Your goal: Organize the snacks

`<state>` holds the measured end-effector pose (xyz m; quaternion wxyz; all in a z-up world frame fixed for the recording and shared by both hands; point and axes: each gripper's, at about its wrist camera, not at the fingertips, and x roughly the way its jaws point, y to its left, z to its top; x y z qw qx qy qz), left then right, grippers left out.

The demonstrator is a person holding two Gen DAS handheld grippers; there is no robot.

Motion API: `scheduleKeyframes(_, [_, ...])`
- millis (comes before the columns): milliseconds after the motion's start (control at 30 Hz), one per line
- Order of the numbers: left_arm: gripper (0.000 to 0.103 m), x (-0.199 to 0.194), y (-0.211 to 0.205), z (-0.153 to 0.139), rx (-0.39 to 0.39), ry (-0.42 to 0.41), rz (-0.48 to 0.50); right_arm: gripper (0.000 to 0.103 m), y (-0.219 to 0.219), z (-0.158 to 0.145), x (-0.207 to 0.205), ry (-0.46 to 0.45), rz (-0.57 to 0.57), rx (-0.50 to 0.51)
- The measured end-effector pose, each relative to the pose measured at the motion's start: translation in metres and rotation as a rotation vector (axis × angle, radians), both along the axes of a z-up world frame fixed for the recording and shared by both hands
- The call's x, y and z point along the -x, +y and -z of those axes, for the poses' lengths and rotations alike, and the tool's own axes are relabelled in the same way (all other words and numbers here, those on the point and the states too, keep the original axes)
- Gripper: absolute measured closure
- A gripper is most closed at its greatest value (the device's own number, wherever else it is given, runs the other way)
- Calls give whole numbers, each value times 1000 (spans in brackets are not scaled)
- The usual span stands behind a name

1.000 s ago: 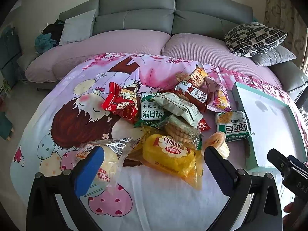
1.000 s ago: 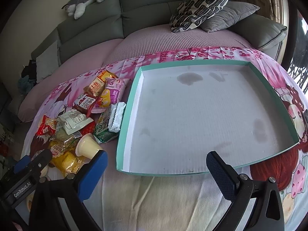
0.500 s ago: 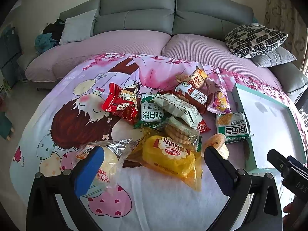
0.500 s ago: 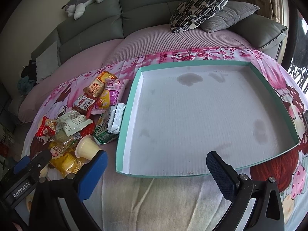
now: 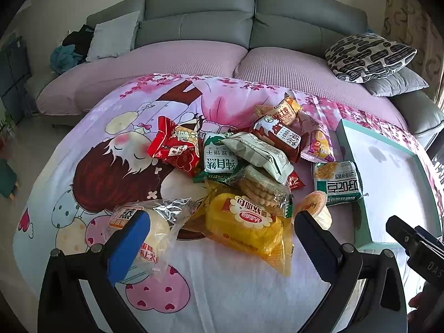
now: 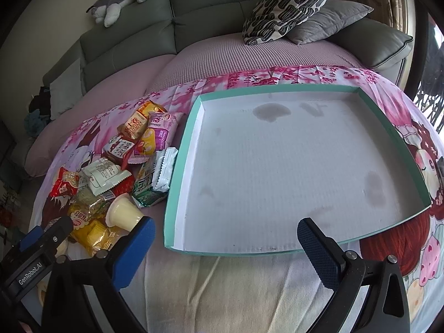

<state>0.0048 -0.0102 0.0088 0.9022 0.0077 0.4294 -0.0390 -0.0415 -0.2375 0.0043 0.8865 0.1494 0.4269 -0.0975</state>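
I am looking across a cartoon-print sheet (image 5: 91, 172) spread in front of a grey sofa (image 5: 249, 22), and working down from the biggest thing on it. The teal-rimmed tray (image 6: 181, 149) is sitting on the right side with nothing in it; its white floor is showing a few dull stains. It is looking like thin card, so I am judging it light and easy to shove out of place.

The snack pile (image 5: 244, 161) is lying just left of the tray, one green-and-white packet (image 5: 337, 181) touching its rim. Nothing has gone in yet, I am judging.

Nearest my left gripper (image 5: 219, 234), which is hanging wide open and empty, is the yellow cake bag (image 5: 247, 224). It is looking puffy and slick, its contents soft and crushable, so I am planning to pinch the crimped end seam, not the middle. The clear-wrapped pale bun (image 5: 155, 227) beside it is calling for the same care.

The small pudding cup (image 6: 122, 212) is lying on its side; being stiff plastic, it should stand a grip across its body.

My right gripper (image 6: 224, 236) is hovering over the tray's near edge, spread wide and carrying nothing.
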Motion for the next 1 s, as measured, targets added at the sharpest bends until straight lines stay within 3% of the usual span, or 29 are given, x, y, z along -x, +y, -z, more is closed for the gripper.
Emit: scheduleKeyframes(1000, [0,0,0,1,7,6,4,0,3,4,0,9,-16,-6])
